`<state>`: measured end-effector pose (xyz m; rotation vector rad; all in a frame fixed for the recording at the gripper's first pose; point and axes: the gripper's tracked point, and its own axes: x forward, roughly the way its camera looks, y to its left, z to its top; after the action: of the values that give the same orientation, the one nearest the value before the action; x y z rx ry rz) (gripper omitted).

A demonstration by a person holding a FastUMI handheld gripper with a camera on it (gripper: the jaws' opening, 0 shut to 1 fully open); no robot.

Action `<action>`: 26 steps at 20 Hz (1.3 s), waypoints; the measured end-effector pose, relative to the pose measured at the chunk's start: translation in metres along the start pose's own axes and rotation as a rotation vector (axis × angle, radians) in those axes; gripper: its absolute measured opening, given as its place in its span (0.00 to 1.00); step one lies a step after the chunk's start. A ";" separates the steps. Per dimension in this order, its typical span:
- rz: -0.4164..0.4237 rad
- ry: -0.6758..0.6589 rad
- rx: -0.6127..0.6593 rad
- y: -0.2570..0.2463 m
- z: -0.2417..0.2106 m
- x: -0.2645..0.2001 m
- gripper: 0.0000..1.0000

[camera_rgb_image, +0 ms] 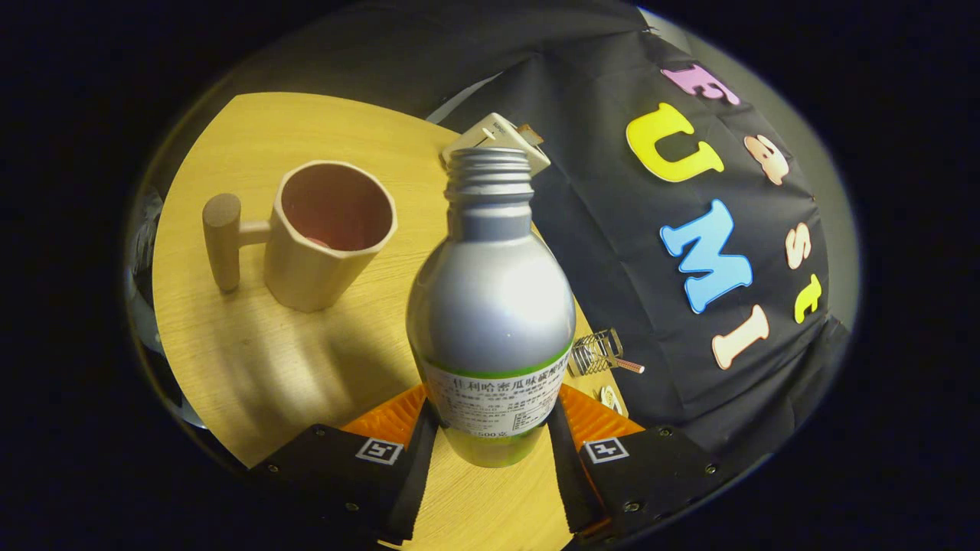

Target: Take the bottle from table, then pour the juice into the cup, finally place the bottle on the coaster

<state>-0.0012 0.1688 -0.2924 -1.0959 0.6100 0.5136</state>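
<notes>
Bottle (490,306) clamped low on its labelled body between both fingers of the gripper (490,428), pads pressed against either side, neck upright and cap off, threads bare at the top. Looks lifted clear of the table (253,360), base hanging over the wood rather than resting on it, though hard to be sure from this angle. Cup (329,233) standing off to the bottle's left and a little beyond it, mouth open and facing up, peg handle pointing away from the bottle. Small cream box (498,138) peeking out directly behind the bottle's neck, at the table's far edge; little wire piece (601,352) lying just right of the bottle. Pour step probably next, so plenty to watch: grip sits low on a smooth round body, so tipping could let the bottle twist or slide between the pads. Open mouth means any early tilt spills juice on the wood short of the cup. Swinging left too low risks clipping the cup's rim and knocking it over.
</notes>
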 end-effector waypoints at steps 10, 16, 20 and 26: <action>-0.023 0.089 -0.193 -0.005 0.002 -0.006 0.71; -0.027 0.144 -0.295 -0.005 0.001 -0.011 0.71; -0.041 0.166 -0.357 -0.009 0.003 -0.013 0.71; -0.043 0.206 -0.447 -0.015 0.002 -0.012 0.71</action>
<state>0.0001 0.1635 -0.2735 -1.5960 0.6663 0.5165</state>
